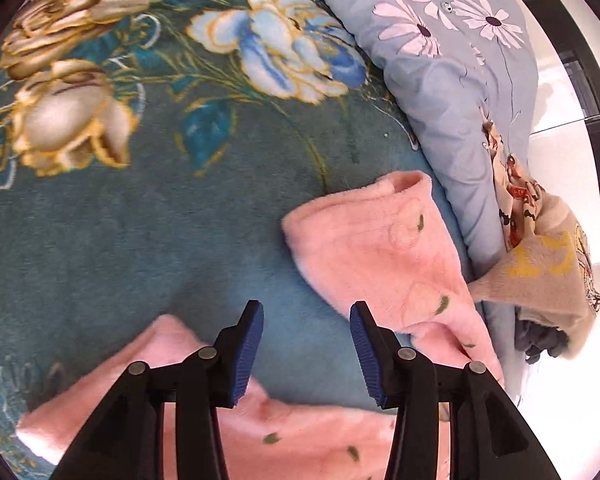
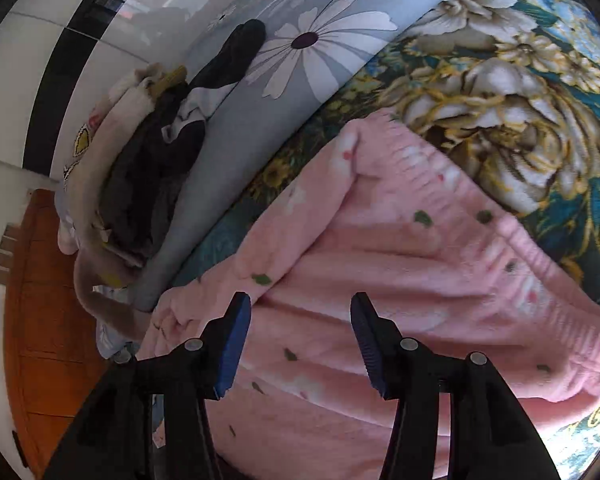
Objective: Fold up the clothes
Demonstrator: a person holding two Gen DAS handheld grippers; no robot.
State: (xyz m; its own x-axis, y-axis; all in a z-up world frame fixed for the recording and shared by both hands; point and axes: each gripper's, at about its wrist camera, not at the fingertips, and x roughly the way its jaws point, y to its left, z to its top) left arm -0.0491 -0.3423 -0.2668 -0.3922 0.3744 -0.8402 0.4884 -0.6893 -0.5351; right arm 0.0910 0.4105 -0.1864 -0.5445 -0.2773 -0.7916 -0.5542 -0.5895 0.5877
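Pink fleece trousers [image 2: 380, 280] lie spread on the teal floral blanket [image 1: 140, 220], beside a grey daisy-print quilt [image 1: 452, 80]. I see my 2 grippers, left [image 1: 307, 354] and right [image 2: 299, 346], hovering wide open, gripping nothing.

A: How much of the pink fleece trousers [image 1: 384, 256] shows?
B: Only the leg ends; the lower edge cuts the rest off, and the left gripper [image 1: 306, 354] covers part.
A: The dark clothes [image 2: 148, 184]?
B: Heaped and blurred; I can't tell what they are.
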